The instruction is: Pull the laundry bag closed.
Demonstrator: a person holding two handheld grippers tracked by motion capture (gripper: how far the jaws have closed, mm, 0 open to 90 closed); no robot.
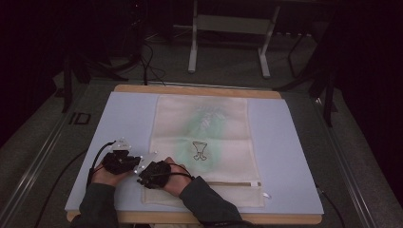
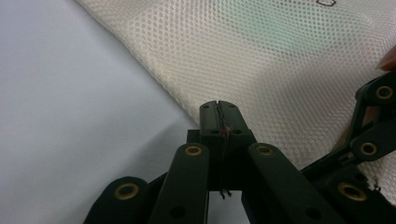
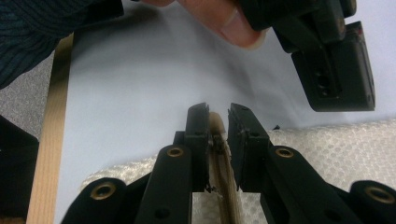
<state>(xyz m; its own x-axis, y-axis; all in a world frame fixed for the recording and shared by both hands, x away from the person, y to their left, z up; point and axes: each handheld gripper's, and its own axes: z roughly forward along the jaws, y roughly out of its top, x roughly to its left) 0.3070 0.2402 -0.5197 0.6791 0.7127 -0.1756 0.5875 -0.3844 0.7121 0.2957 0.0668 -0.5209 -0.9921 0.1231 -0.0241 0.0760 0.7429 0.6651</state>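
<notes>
Left claw (image 1: 124,159) is sitting at the near-left of the table (image 1: 290,142), jaws pinched together, a thin thread-like bit caught in the seam in the left gripper view; can't tell what it belongs to. It is parked just off the left edge of the bag (image 1: 204,147), tips over the pale mat (image 1: 128,118).

Right claw (image 1: 153,175) is lying just beside it, at the bag's near-left corner. Its jaws are standing a narrow gap apart in the right gripper view, straddling a raised fold of the bag's edge (image 3: 219,154); can't tell if the pads are touching the fold.

The bag is a cream mesh pouch lying flat on the mat, centre of the table. Long axis is running from the person's side to the far side, short ends facing near and far. A zipper (image 1: 235,183) is crossing it near the near end, with the pull (image 1: 256,184) at the right. A small printed figure (image 1: 200,150) is showing through the mesh mid-bag, with a green tint above it.

The mat is covering most of the wooden table; wood is showing at the near and far rims. Room is dark. A grey metal frame (image 1: 228,28) is standing beyond the table on grey floor, cables (image 1: 149,61) trailing at the far left. Nothing is lying on the bag apart from the claws at its corner.
</notes>
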